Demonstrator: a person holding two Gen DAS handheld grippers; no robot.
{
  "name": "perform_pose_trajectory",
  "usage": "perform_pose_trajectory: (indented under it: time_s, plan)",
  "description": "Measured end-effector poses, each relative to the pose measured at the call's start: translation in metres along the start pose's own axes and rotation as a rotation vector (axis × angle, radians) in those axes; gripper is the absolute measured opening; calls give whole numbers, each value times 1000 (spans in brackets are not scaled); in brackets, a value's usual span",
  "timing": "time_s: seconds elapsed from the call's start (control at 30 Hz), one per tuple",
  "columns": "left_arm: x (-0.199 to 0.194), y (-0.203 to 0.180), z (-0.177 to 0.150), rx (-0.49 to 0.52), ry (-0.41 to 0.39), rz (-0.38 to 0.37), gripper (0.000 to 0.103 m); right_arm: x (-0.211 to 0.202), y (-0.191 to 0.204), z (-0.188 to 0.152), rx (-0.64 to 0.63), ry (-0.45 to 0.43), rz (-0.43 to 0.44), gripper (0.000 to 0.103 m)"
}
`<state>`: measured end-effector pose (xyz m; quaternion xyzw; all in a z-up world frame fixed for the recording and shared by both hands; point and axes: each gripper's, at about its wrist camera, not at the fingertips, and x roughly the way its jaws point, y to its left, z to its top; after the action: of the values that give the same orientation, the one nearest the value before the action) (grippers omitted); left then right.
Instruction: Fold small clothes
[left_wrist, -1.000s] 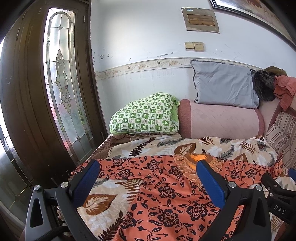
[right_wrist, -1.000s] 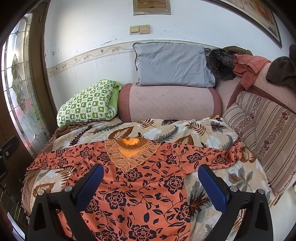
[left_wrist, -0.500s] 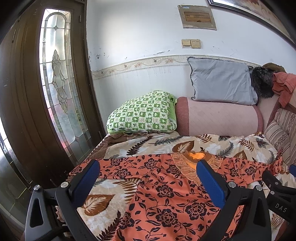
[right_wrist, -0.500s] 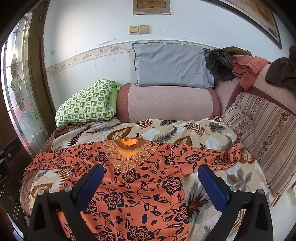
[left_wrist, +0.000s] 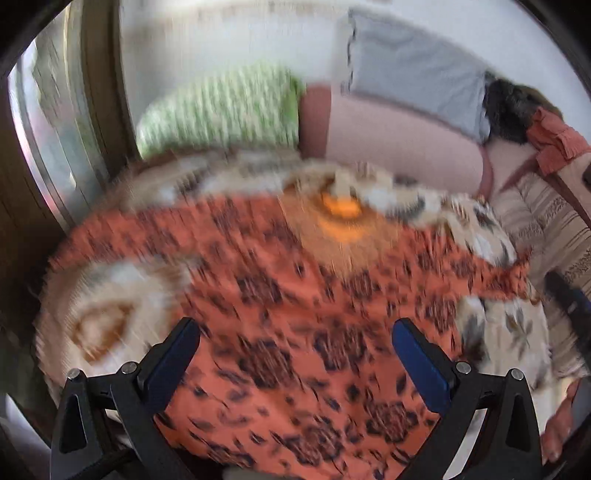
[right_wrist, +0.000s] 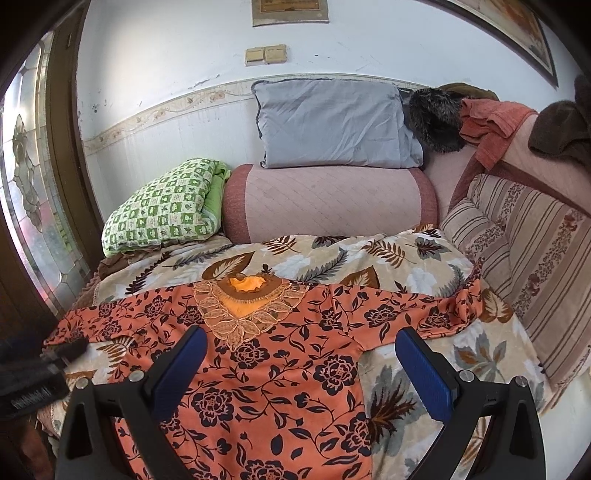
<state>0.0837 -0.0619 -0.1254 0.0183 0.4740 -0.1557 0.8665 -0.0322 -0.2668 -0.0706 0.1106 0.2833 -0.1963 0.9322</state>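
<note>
An orange blouse with black flowers (right_wrist: 280, 369) lies spread flat on the leaf-print bedspread (right_wrist: 406, 266), its lace neckline (right_wrist: 243, 306) toward the pillows and both sleeves stretched out sideways. My right gripper (right_wrist: 299, 365) is open and empty above the blouse's chest. My left gripper (left_wrist: 295, 362) is open and empty above the same blouse (left_wrist: 280, 314); its view is heavily blurred. The left gripper also shows blurred at the left edge of the right wrist view (right_wrist: 33, 373), near the left sleeve.
A green checked pillow (right_wrist: 162, 206), a pink bolster (right_wrist: 328, 203) and a grey pillow (right_wrist: 332, 122) line the wall. Striped cushions (right_wrist: 524, 258) and piled clothes (right_wrist: 491, 125) stand at the right. A glazed door (right_wrist: 26, 177) is at the left.
The left gripper has swung fast downward and forward over the blouse, blurring its view. The right gripper has barely moved. Both stay open.
</note>
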Motion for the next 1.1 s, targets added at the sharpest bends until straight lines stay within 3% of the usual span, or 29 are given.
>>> perform_pose_trajectory:
  time_s: [0.03, 0.17, 0.27, 0.4, 0.47, 0.53, 0.67, 0.8, 0.83, 0.87, 0.93, 0.97, 1.0, 1.07, 1.1]
  plan:
    - [21, 4, -8, -25, 68, -3, 103, 7, -10, -2, 16, -1, 2, 103]
    - [72, 5, -49, -60, 190, 15, 103, 44, -73, -17, 138, 1, 10, 103]
    - [75, -8, -79, 21, 219, 46, 103, 87, -147, -37, 271, 42, -46, 103]
    - [69, -26, -108, 114, 226, 28, 103, 139, -254, -60, 514, 90, -48, 103]
    - [65, -31, -117, 125, 234, 26, 103, 158, -300, -62, 640, 118, -96, 101]
    - [61, -35, -125, 103, 242, -17, 103, 173, -332, -50, 690, 118, -135, 99]
    - [52, -49, -125, 143, 210, -54, 103, 211, -352, -2, 630, 156, -227, 98]
    - [49, -70, -135, 240, 270, -81, 103, 260, -368, 33, 610, 233, -384, 96]
    - [47, -74, -137, 262, 281, -80, 103, 271, -373, 35, 603, 267, -407, 92]
    - [45, -76, -138, 271, 281, -81, 103, 283, -380, 35, 601, 298, -426, 79]
    - [42, -77, -135, 283, 265, -76, 103, 305, -399, 27, 630, 384, -427, 52]
    - [40, -78, -133, 285, 250, -67, 103, 313, -409, 20, 662, 425, -407, 29]
    - [39, -78, -128, 287, 227, -50, 103, 312, -415, 16, 683, 432, -399, 24]
    - [45, -73, -112, 278, 190, -27, 103, 297, -422, 13, 694, 367, -351, 10]
    - [49, -70, -103, 264, 174, -17, 103, 285, -421, 14, 685, 325, -319, 9]
